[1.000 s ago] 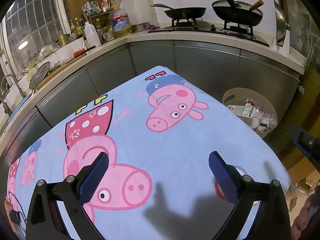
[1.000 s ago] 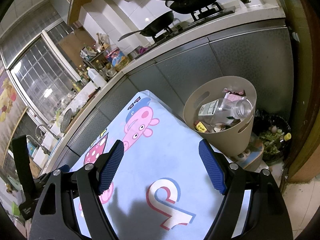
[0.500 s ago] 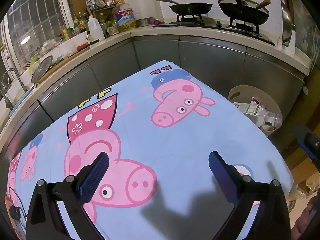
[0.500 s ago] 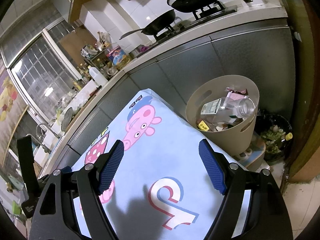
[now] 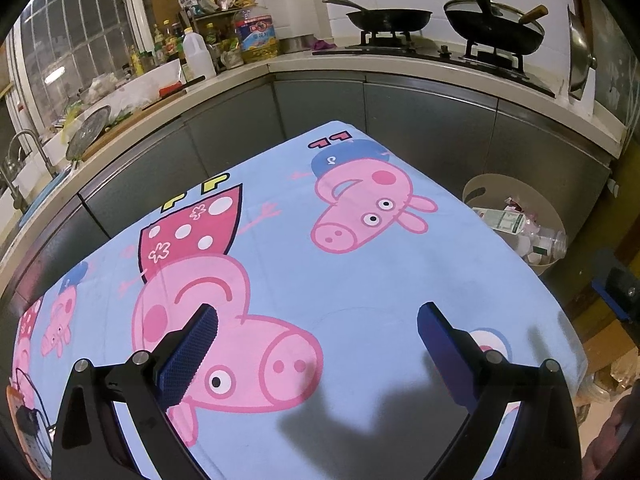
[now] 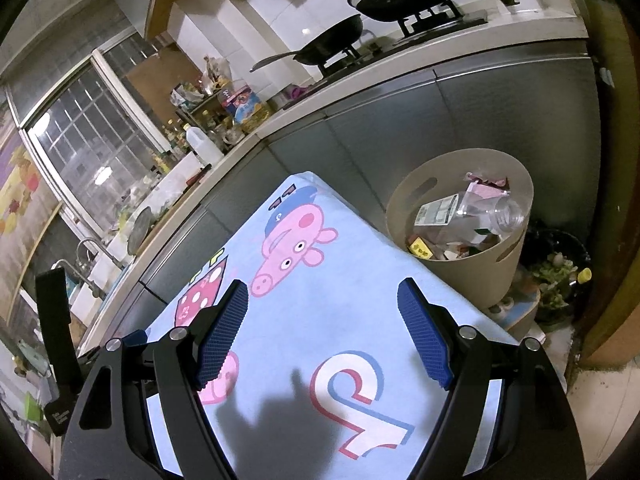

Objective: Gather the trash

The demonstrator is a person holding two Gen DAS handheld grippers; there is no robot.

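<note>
A beige waste bin [image 6: 492,276] stands on the floor past the table's far right edge, also in the left wrist view [image 5: 480,190]. In it lie a clear plastic bottle [image 6: 484,212] with a white label and several scraps of wrapper. My left gripper [image 5: 318,312] hovers open over the light blue cartoon-pig tablecloth [image 5: 360,280], nothing between its blue pads. My right gripper [image 6: 322,292] is open too, above the cloth's right part, with the bin just beyond its right finger. No loose trash shows on the cloth.
A grey-fronted counter [image 5: 400,112] wraps round the table's far side, with a stove and two black pans [image 5: 388,18] on it, bottles and jars in the corner [image 5: 200,52], a sink [image 5: 24,168] at left. A dark tub of vegetable scraps [image 6: 556,280] sits behind the bin.
Both views have shifted only slightly; the left view now takes in a bit more of the counter. Both grippers stay open and empty, and the bin's contents lie as before.
</note>
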